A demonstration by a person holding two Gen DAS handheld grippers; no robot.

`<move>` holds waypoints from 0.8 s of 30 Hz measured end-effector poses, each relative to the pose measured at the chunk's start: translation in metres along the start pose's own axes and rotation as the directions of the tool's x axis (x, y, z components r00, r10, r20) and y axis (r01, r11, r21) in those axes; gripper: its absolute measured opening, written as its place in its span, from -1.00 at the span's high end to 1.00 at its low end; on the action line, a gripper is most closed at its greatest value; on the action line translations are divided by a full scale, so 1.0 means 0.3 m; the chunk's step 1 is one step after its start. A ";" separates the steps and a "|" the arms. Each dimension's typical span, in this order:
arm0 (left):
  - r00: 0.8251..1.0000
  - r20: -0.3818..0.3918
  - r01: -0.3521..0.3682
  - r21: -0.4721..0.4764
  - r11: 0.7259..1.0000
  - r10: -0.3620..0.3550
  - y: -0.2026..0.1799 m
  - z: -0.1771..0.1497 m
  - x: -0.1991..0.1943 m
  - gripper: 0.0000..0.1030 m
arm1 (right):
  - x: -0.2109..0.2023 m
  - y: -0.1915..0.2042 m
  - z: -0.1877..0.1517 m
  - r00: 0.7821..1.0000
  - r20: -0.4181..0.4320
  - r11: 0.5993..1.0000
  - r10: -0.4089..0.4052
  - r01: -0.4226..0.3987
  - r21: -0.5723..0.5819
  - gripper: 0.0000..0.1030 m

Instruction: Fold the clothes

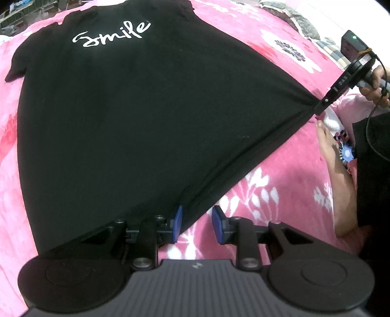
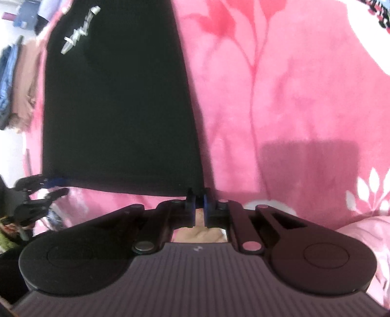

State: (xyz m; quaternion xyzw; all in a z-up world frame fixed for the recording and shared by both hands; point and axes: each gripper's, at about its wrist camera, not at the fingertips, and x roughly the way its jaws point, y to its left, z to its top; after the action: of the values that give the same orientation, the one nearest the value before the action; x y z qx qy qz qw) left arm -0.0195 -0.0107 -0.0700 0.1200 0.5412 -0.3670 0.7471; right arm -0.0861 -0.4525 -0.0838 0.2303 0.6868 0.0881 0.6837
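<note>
A black T-shirt (image 1: 126,117) with white "Smile" lettering lies spread on a pink flowered blanket (image 1: 280,185). In the left wrist view my left gripper (image 1: 198,219) hovers over the near hem. Its blue pads (image 1: 179,223) stand apart, the hem edge runs against the left pad, and blanket shows in the gap. At the right, my right gripper (image 1: 318,112) is shut on the other hem corner, with the cloth pulled taut toward it. In the right wrist view the right gripper (image 2: 198,195) pinches that corner of the T-shirt (image 2: 117,109), and the left gripper (image 2: 57,187) sits at the far end of the hem.
The person's hand (image 1: 375,83) holds the right gripper, and a bare foot and leg (image 1: 338,170) rest on the blanket at the right. A heap of other clothes (image 2: 17,85) lies beyond the blanket's left edge. Patterned bedding (image 1: 299,17) sits at the far right.
</note>
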 end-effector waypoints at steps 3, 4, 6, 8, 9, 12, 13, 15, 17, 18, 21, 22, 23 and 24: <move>1.000 -0.001 -0.013 0.020 1.000 0.013 -0.013 0.000 0.004 0.44 | 0.026 0.031 0.008 0.998 -0.001 0.997 -0.055 0.055 -0.060 0.90; 1.000 -0.002 -0.017 0.027 0.999 0.017 -0.017 0.001 0.003 0.43 | 0.034 0.043 0.010 0.997 -0.002 0.994 -0.074 0.074 -0.081 0.90; 1.000 -0.005 -0.024 0.037 0.999 0.024 -0.024 0.003 -0.002 0.42 | 0.032 0.072 0.006 0.992 0.000 0.983 -0.127 0.126 -0.131 0.85; 0.999 -0.003 -0.037 0.055 0.998 0.037 -0.034 0.002 -0.016 0.42 | 0.014 0.105 -0.002 0.982 0.010 0.964 -0.188 0.187 -0.188 0.72; 0.999 -0.001 -0.044 0.065 0.997 0.044 -0.039 0.001 -0.023 0.41 | -0.006 0.124 -0.007 0.975 0.034 0.950 -0.220 0.222 -0.221 0.57; 0.997 0.034 -0.069 0.099 0.993 0.066 -0.065 0.007 -0.062 0.41 | -0.064 0.207 -0.025 0.939 0.152 0.878 -0.309 0.343 -0.335 0.51; 0.997 0.051 -0.067 0.109 0.992 0.062 -0.076 0.013 -0.075 0.42 | -0.082 0.253 -0.039 0.923 0.215 0.837 -0.318 0.380 -0.393 0.50; 0.996 0.075 -0.050 0.146 0.988 0.039 -0.108 0.030 -0.087 0.42 | -0.103 0.348 -0.080 0.926 0.294 0.770 -0.239 0.365 -0.523 0.49; 0.996 0.085 -0.026 0.217 0.976 0.008 -0.159 0.044 -0.075 0.42 | -0.084 0.451 -0.139 0.953 0.282 0.678 -0.112 0.281 -0.679 0.51; 0.997 0.082 -0.017 0.249 0.968 -0.003 -0.184 0.048 -0.062 0.42 | -0.057 0.499 -0.172 0.960 0.268 0.612 -0.078 0.258 -0.748 0.52; 0.998 0.065 -0.017 0.357 0.934 -0.007 -0.260 0.051 -0.005 0.47 | 0.057 0.614 -0.280 0.971 0.233 0.366 -0.049 0.234 -0.900 0.55; 0.998 0.067 -0.025 0.385 0.922 -0.001 -0.278 0.050 0.013 0.52 | 0.094 0.639 -0.312 0.975 0.218 0.290 -0.046 0.222 -0.931 0.59; 0.998 0.068 -0.031 0.401 0.915 0.004 -0.289 0.051 0.028 0.55 | 0.124 0.658 -0.335 0.976 0.210 0.229 -0.047 0.216 -0.949 0.61; 0.998 0.068 -0.036 0.404 0.914 0.009 -0.295 0.053 0.041 0.59 | 0.161 0.683 -0.341 0.978 0.202 0.173 -0.055 0.209 -0.963 0.65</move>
State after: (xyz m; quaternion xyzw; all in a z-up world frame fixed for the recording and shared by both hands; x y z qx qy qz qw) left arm -0.0662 -0.0871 -0.0556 0.2661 0.4276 -0.4662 0.7273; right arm -0.1442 -0.2315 -0.0327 -0.3138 0.4470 0.4320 0.7177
